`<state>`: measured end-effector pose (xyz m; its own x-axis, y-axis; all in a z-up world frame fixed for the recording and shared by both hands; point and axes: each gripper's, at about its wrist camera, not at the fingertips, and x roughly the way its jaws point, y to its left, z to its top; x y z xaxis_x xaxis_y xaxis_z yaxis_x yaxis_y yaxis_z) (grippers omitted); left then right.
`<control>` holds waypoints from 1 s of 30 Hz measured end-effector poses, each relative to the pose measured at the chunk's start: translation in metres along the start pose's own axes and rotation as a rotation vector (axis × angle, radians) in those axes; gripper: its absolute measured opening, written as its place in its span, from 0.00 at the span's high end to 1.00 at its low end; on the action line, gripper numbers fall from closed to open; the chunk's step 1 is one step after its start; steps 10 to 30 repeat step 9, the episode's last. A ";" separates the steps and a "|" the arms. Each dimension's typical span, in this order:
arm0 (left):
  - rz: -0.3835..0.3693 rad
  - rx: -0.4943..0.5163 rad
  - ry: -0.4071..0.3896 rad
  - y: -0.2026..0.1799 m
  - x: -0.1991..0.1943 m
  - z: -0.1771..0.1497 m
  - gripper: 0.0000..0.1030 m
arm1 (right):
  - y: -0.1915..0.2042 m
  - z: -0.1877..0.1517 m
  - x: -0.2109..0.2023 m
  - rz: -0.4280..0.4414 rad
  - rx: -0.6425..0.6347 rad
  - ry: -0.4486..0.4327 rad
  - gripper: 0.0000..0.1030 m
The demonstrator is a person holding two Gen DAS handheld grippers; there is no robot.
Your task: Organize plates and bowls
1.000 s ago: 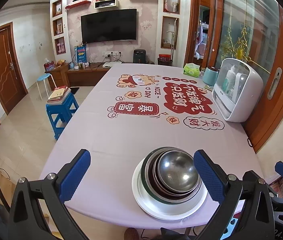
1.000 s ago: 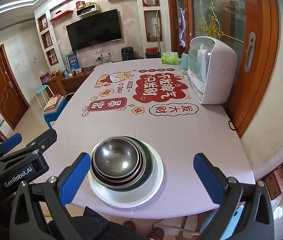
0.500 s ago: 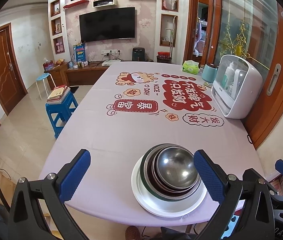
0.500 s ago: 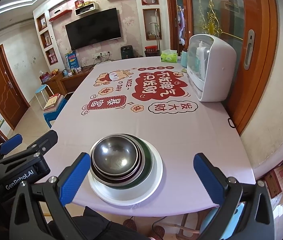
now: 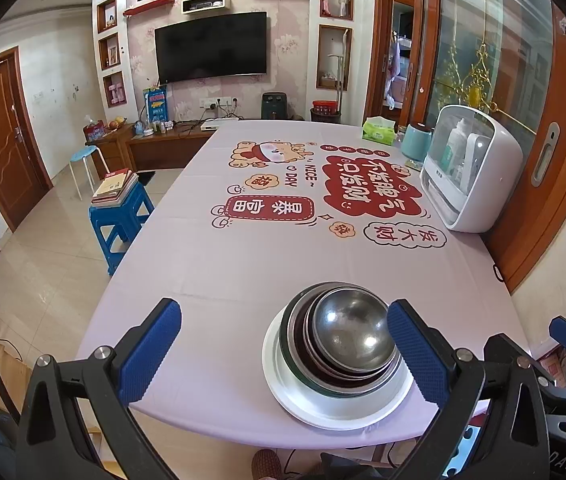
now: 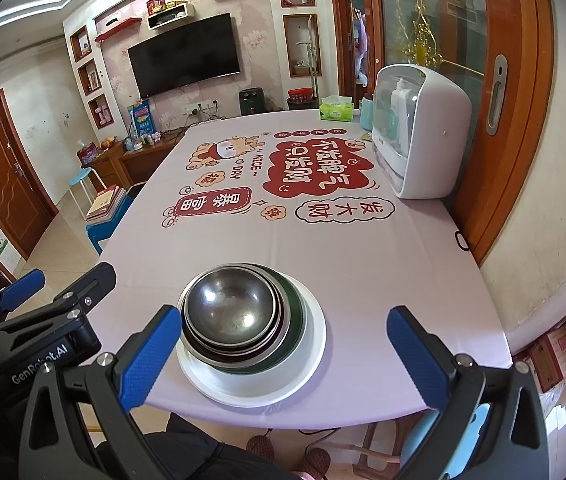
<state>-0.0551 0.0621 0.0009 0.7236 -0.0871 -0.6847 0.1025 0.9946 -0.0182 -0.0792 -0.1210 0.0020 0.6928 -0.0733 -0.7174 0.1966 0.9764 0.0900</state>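
A stack of nested steel bowls sits on a white plate near the front edge of the table; it also shows in the right wrist view, bowls on the plate. My left gripper is open and empty, held above the front edge, its right finger beside the stack. My right gripper is open and empty, its left finger beside the stack. The left gripper's body shows at the left of the right wrist view.
The table has a pink cloth with red prints. A white dish cabinet, a teal jar and a green tissue box stand along its far right side. A blue stool with books stands on the floor at left.
Both grippers have drawn back and risen slightly; the bowl stack sits a little lower in both views. Both stay open.
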 end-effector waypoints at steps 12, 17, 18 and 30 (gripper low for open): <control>-0.002 0.003 0.001 0.000 -0.001 -0.003 0.01 | 0.001 -0.007 0.002 -0.005 0.008 0.006 0.00; -0.002 0.003 0.001 0.000 -0.001 -0.003 0.01 | 0.001 -0.007 0.002 -0.005 0.008 0.006 0.00; -0.002 0.003 0.001 0.000 -0.001 -0.003 0.01 | 0.001 -0.007 0.002 -0.005 0.008 0.006 0.00; -0.002 0.003 0.001 0.000 -0.001 -0.003 0.01 | 0.001 -0.007 0.002 -0.005 0.008 0.006 0.00</control>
